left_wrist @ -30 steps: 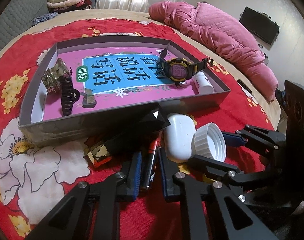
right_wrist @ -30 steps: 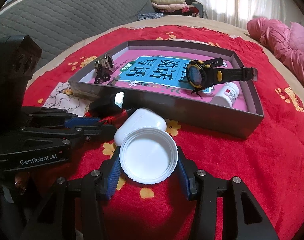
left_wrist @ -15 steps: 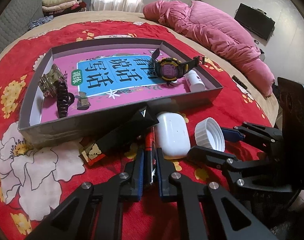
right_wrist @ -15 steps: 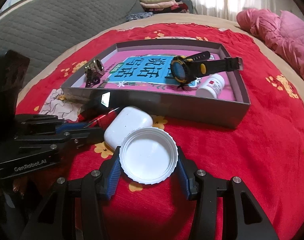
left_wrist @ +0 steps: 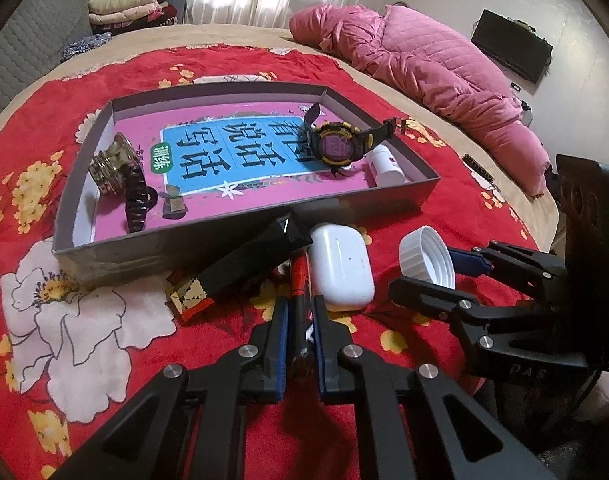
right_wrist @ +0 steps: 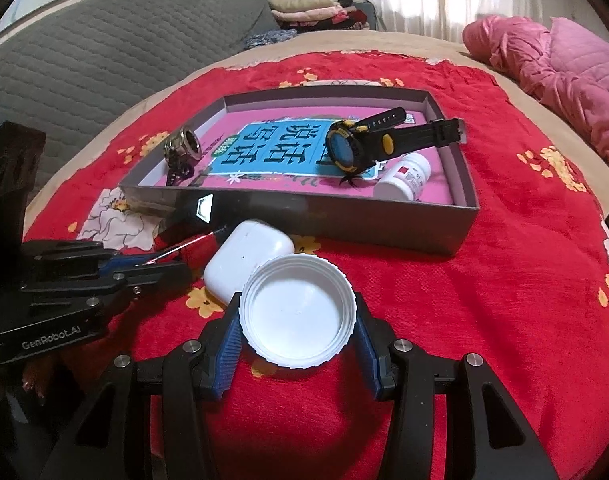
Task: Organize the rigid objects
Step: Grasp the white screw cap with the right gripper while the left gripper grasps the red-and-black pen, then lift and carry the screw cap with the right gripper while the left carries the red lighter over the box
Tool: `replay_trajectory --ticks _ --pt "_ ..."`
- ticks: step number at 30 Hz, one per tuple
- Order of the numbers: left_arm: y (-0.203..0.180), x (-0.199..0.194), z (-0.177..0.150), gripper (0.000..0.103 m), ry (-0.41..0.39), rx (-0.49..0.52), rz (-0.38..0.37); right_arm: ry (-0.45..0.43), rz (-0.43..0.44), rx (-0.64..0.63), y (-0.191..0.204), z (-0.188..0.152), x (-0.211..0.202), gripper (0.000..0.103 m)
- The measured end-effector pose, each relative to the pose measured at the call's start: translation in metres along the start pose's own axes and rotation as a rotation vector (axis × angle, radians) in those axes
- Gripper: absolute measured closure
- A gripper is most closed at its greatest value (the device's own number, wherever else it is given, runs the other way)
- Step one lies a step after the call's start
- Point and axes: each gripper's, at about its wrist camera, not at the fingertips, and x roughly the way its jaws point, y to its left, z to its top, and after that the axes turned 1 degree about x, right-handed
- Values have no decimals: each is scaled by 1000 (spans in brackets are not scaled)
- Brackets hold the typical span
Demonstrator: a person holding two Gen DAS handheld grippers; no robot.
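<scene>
Left gripper (left_wrist: 298,312) jaws clamp tight on the red pen (left_wrist: 298,280), its tip hidden under the black box (left_wrist: 248,264) at twelve o'clock. Right gripper (right_wrist: 296,320) jaws, about half open, grip the white cap (right_wrist: 298,316).

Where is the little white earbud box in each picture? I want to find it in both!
Left wrist view: the white earbud case lies just right of middle, on the red blanket, beside the red pen.
Right wrist view: the same case is left of middle, partly behind the white cap.
Shared landmark: the grey tray's front wall stands just behind it in both.
</scene>
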Motion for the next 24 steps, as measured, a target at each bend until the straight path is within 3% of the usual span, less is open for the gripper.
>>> replay_trajectory --ticks 12,24 --pt "-11 -26 1 92 -50 15 -31 -56 1 -14 8 6 -21 52" --pt "-14 -41 2 92 -114 14 -6 -115 -20 -25 12 13 -39 52"
